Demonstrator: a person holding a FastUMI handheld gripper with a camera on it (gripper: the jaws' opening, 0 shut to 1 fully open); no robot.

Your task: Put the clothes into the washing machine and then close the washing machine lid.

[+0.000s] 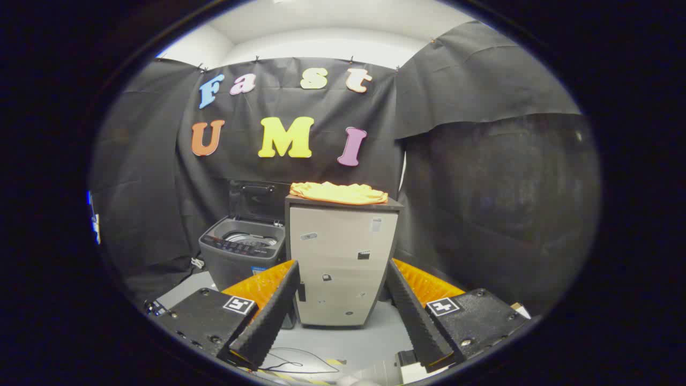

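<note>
A yellow garment lies folded flat on top of a tall pale cabinet straight ahead, beyond the fingers. Left of the cabinet stands a small grey top-loading washing machine with its lid raised against the booth wall and the steel drum showing. My gripper is open, well short of the cabinet, fingers spread wide with nothing between them. The left finger points toward the washer's front, the right finger toward the cabinet's right side.
The cabinet stands close against the washer's right side. Grey floor lies below the fingers, with a thin cable and striped tape on it. Black cloth walls close in behind and on both sides.
</note>
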